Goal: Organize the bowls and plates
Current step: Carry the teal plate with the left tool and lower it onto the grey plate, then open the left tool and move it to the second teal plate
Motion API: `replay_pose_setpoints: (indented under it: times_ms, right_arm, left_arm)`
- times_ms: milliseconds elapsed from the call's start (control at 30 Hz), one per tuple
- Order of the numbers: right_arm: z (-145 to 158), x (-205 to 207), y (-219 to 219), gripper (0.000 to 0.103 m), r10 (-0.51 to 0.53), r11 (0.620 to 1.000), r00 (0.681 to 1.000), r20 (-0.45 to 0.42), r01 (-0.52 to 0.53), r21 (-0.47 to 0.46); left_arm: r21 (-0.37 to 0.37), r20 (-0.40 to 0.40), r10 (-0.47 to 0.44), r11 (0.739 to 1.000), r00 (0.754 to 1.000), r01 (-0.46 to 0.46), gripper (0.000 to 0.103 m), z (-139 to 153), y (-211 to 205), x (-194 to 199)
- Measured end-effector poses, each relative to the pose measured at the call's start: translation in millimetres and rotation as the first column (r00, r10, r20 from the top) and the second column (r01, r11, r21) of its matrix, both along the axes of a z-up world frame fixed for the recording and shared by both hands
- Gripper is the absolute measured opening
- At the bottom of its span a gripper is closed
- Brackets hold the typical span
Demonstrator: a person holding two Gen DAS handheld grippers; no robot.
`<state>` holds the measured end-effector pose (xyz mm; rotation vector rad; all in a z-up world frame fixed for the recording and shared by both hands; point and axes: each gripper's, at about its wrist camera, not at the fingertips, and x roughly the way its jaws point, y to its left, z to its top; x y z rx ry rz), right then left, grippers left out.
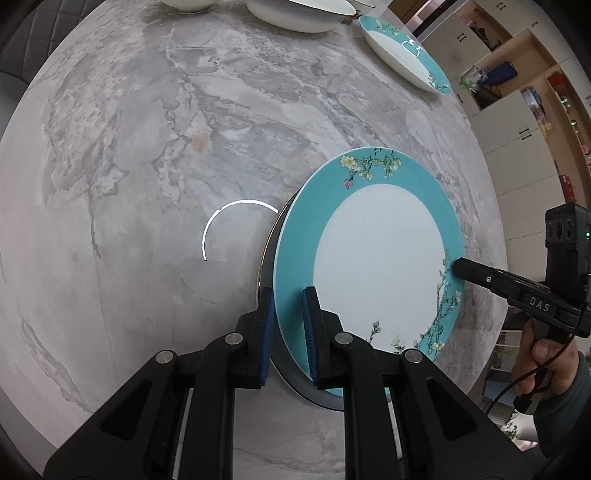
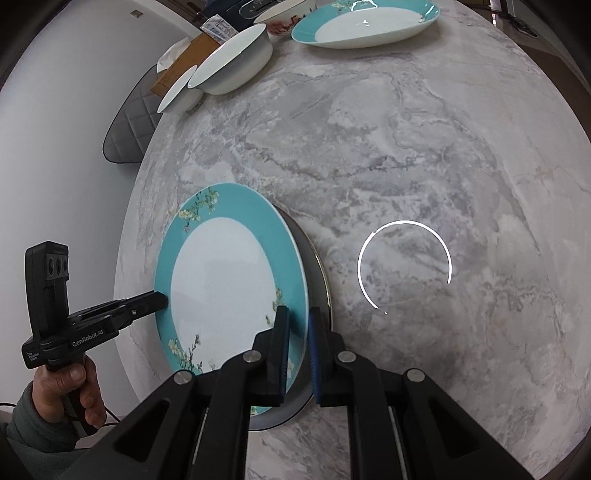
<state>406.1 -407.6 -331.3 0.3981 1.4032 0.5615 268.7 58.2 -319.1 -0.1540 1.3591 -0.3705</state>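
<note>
Two teal plates (image 2: pixel 229 280), two bowls (image 2: pixel 236 62)

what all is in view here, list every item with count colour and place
held plate: 1, teal rim with blossom sprigs, white centre, tilted above the table, both grippers on its rim
dark disc: 1, grey-black, on the table under the held plate
second plate: 1, teal and white, far side of the table
bowls: at least 3, white, far edge
cardboard box: 1, brown, behind the bowls
table: 1, grey marble
chair: 1, grey quilted, beside the table
cabinets: cream and wood, background
left gripper: black, blue pads, shut on the plate's rim
right gripper: black, blue pads, shut on the opposite rim
hands: 2, on the handles
</note>
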Motion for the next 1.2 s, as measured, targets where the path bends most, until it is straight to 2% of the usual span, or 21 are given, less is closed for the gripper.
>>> replay_pose_setpoints:
  times_ms: [567, 867, 900, 933, 967, 1000, 1033, 1067, 1200]
  right_arm:
    - [8, -6, 15, 0.014, 0.027, 0.993, 0.999, 0.024, -0.024, -0.118]
    - [12, -6, 27, 0.022, 0.065, 0.982, 0.996, 0.058, -0.054, -0.180]
    - [12, -7, 28, 0.026, 0.067, 0.983, 0.996, 0.060, -0.055, -0.177]
    - [12, -7, 28, 0.031, 0.067, 0.983, 0.996, 0.060, -0.056, -0.172]
    - [13, -8, 29, 0.034, 0.069, 0.984, 0.996, 0.062, -0.057, -0.171]
    - [14, -8, 30, 0.044, 0.072, 0.983, 0.995, 0.069, -0.059, -0.174]
    - [16, -9, 31, 0.059, 0.074, 0.982, 0.994, 0.078, -0.059, -0.181]
    - [16, -10, 32, 0.064, 0.077, 0.978, 0.994, 0.082, -0.059, -0.202]
    - [17, -11, 33, 0.066, 0.068, 0.978, 0.994, 0.082, -0.050, -0.201]
  left_arm:
    - [0.097, 0.037, -0.071, 0.993, 0.997, 0.067, 0.013, 4, -13, -11]
    - [0.096, 0.045, -0.041, 0.995, 0.998, 0.037, 0.016, 5, -9, -10]
    - [0.094, 0.046, -0.039, 0.995, 0.998, 0.035, 0.018, 5, -9, -10]
    - [0.097, 0.045, -0.038, 0.995, 0.998, 0.033, 0.029, 5, -9, -11]
    - [0.098, 0.043, -0.036, 0.995, 0.998, 0.031, 0.048, 5, -9, -12]
    - [0.098, 0.048, -0.029, 0.995, 0.998, 0.025, 0.056, 5, -8, -12]
    - [0.092, 0.056, -0.020, 0.996, 0.998, 0.015, 0.060, 6, -7, -13]
    - [0.083, 0.058, -0.012, 0.996, 0.998, 0.007, 0.060, 7, -7, -15]
    - [0.074, 0.069, 0.017, 0.997, 0.997, -0.022, 0.066, 13, -1, -15]
